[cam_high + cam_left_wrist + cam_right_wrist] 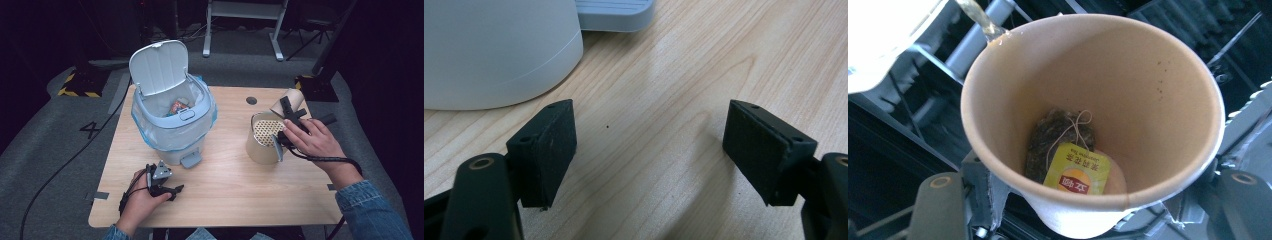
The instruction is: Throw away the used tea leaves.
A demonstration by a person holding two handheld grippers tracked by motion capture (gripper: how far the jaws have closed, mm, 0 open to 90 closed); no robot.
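Observation:
My right gripper [288, 110] is shut on a tan paper cup [294, 96], tipped over a beige canister [257, 147] with a perforated strainer [267, 131] in its mouth, at the table's right. In the right gripper view the paper cup [1088, 100] holds a wet tea bag [1055, 137] with a yellow tag [1078, 175]. A thin stream of liquid [979, 17] runs off the cup's far rim. My left gripper [162, 179] rests low on the table near the front left, open, with bare wood between its jaws [651, 150].
A white pedal bin [172, 125] with a blue liner stands at the table's [225, 185] left, lid up and rubbish inside. Its base [494, 50] and pedal [616, 12] lie just ahead of my left gripper. A cable hole [251, 100] sits at the back.

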